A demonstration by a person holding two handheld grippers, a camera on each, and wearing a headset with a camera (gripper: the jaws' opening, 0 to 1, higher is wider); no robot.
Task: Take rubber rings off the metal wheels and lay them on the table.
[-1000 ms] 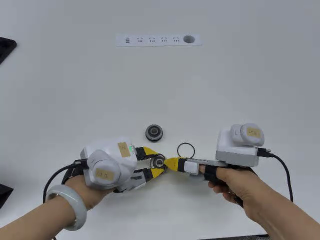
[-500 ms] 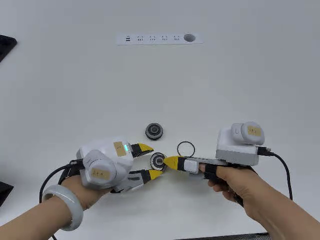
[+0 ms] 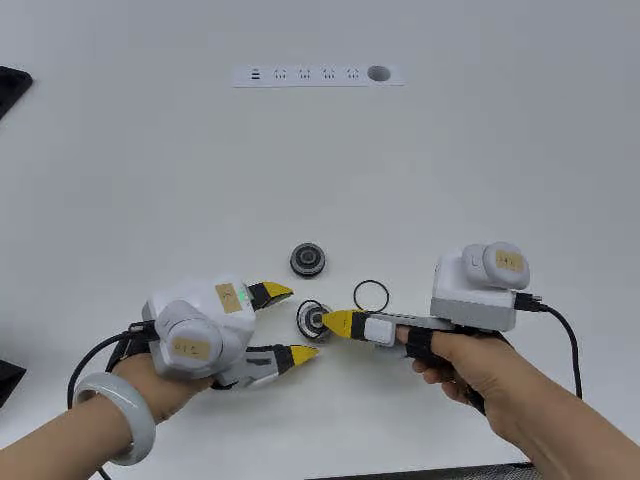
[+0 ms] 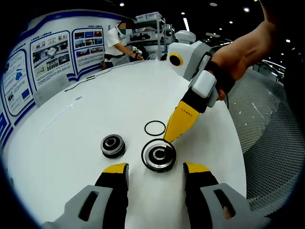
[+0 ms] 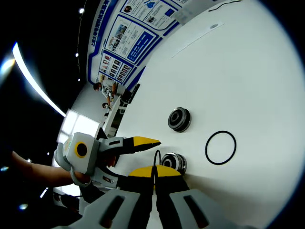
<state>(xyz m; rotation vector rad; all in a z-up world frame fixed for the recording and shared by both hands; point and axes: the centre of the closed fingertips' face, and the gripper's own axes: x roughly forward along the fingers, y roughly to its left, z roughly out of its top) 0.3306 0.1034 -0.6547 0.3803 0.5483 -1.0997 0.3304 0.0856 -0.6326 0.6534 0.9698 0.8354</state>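
A metal wheel (image 3: 312, 321) (image 4: 158, 157) (image 5: 174, 162) lies on the white table between my two grippers. Its black rubber ring (image 4: 145, 161) sits loose around it, lifted at one side. My right gripper (image 3: 337, 322) (image 5: 155, 168) is shut on that ring's edge, and its yellow tip (image 4: 178, 123) points down at the wheel. My left gripper (image 3: 285, 322) (image 4: 156, 174) stands open just short of the wheel, one jaw on each side, touching nothing. A second wheel (image 3: 308, 259) (image 4: 113, 145) (image 5: 179, 119) still wears its ring. One loose ring (image 3: 371, 296) (image 4: 155, 128) (image 5: 220, 147) lies flat nearby.
A white power strip (image 3: 318, 75) lies at the far side of the table. A dark object (image 3: 12, 92) sits at the far left edge. A person (image 4: 119, 40) stands beyond the table in the left gripper view. Cables trail from both grippers toward me.
My left gripper has let go of the wheel, opened wide and drawn back to the left. The right gripper has stayed shut at the wheel's rim.
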